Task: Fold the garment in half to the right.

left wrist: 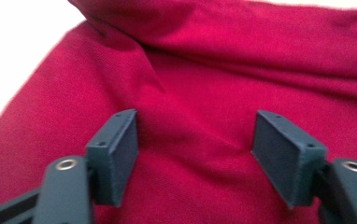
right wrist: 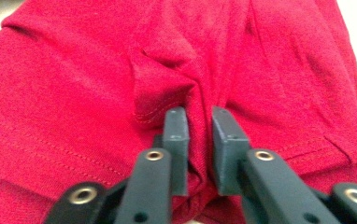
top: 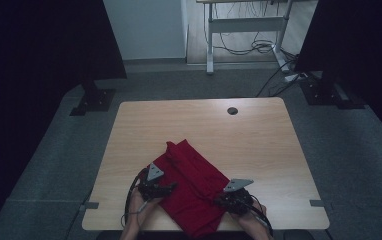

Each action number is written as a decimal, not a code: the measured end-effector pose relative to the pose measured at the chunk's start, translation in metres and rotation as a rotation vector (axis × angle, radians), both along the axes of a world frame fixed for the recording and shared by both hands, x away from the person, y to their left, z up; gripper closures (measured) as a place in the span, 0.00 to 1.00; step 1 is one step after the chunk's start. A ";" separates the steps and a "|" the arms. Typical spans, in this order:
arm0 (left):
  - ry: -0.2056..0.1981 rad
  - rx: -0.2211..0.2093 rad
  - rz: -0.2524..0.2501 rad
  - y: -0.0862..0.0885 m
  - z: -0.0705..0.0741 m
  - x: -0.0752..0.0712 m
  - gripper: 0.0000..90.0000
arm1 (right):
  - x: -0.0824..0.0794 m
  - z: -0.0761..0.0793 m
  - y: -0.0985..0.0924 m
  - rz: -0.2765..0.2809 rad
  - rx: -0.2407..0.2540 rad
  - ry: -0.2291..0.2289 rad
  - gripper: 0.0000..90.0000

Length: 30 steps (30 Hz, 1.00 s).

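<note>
A red garment [top: 194, 185] lies crumpled and partly folded on the near half of the wooden table [top: 199, 125]. My left gripper [top: 171, 188] sits at the garment's left edge. In the left gripper view it [left wrist: 195, 149] stands open, its pads wide apart just above the flat red cloth [left wrist: 223, 60], gripping nothing. My right gripper [top: 220, 200] is at the garment's right edge. In the right gripper view its [right wrist: 200, 135] pads stand close together, with a bunched fold of the red cloth [right wrist: 74, 74] pinched between them beside a stitched hem.
A round cable hole [top: 232, 110] is in the table's far side. Black stand bases rest on the floor at the back left [top: 96, 97] and back right [top: 324, 90]. A desk frame with loose cables [top: 249, 42] stands behind.
</note>
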<state>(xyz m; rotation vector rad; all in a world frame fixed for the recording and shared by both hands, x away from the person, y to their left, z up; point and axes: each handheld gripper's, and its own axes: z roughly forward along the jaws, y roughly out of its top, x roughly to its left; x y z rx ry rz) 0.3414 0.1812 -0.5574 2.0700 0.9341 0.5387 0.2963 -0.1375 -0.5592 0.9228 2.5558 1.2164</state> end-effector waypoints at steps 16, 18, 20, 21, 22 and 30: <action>-0.021 0.028 -0.011 -0.004 -0.003 -0.002 0.24 | 0.004 0.028 0.029 0.049 -0.056 -0.118 0.15; -0.038 0.044 0.002 -0.005 -0.003 -0.004 0.22 | 0.014 0.014 0.052 0.041 -0.153 -0.118 0.14; -0.037 0.044 0.005 -0.005 -0.003 -0.004 0.21 | 0.019 0.005 0.052 0.043 -0.160 -0.099 0.15; -0.037 0.044 0.005 -0.005 -0.003 -0.004 0.21 | 0.019 0.005 0.052 0.043 -0.160 -0.099 0.15; -0.037 0.044 0.005 -0.005 -0.003 -0.004 0.21 | 0.021 0.004 0.048 0.020 -0.136 -0.100 0.15; -0.028 0.036 0.006 -0.005 -0.003 -0.003 0.21 | 0.044 0.005 -0.023 -0.247 -0.091 -0.102 0.18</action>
